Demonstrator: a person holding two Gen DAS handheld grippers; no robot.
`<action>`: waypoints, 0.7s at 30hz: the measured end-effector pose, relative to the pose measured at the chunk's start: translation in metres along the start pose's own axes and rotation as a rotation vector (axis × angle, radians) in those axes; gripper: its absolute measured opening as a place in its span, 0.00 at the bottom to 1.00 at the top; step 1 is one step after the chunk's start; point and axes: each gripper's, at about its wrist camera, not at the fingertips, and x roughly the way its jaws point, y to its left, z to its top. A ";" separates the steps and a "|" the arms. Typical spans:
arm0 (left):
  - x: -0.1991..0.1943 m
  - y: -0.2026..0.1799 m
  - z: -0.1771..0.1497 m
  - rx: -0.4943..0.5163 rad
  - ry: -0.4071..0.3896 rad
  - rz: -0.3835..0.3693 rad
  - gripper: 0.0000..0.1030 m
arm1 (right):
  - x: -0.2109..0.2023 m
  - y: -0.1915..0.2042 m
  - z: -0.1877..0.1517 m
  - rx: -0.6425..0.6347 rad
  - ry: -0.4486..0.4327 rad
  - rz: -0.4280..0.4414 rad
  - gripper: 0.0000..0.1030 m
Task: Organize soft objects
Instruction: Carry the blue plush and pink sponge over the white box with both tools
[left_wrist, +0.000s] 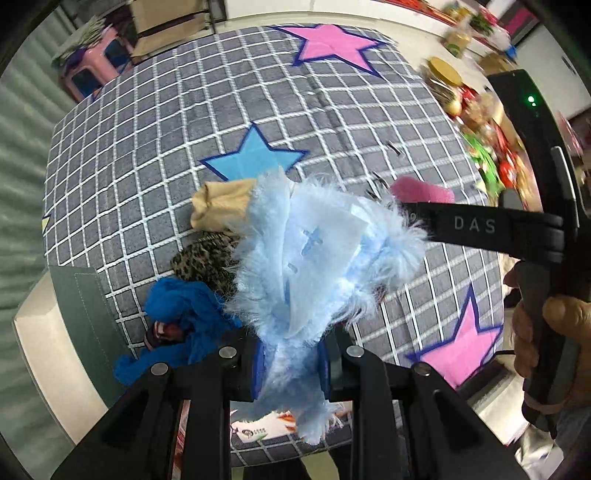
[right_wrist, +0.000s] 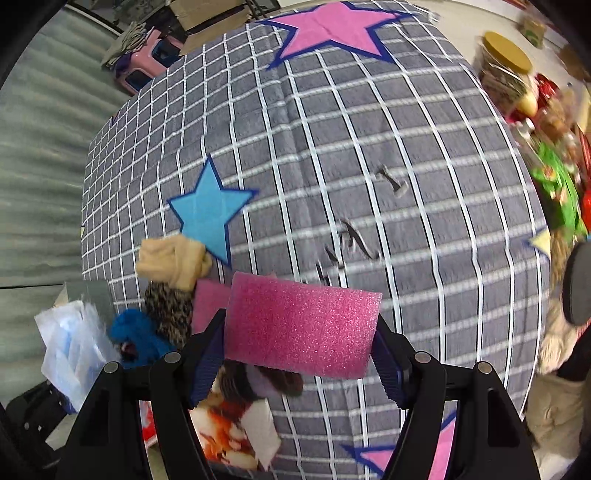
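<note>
The left gripper (left_wrist: 290, 363) clamps a fluffy light-blue fabric piece (left_wrist: 314, 251); the right gripper (right_wrist: 299, 356) pinches a grainy pink foam block (right_wrist: 301, 325). Both hang above the checked, star-patterned cloth (right_wrist: 369, 147). Beige (right_wrist: 173, 260), leopard-print (right_wrist: 168, 306) and blue (right_wrist: 138, 334) bundles already cluster together; sorting appears partway done.

right gripper (right_wrist: 297, 354) clamps pink foam block (right_wrist: 301, 326) | above checked star cloth (right_wrist: 369, 166) | blurred pile, perhaps socks, left
</note>
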 end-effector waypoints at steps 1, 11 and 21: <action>0.000 -0.002 -0.004 0.018 0.000 -0.004 0.25 | -0.001 0.000 -0.006 0.005 -0.001 -0.003 0.71; -0.012 -0.024 -0.062 0.251 -0.026 -0.066 0.25 | -0.012 0.001 -0.094 0.100 -0.012 -0.060 0.71; -0.037 -0.006 -0.125 0.356 -0.074 -0.106 0.25 | -0.024 0.039 -0.187 0.132 -0.033 -0.081 0.71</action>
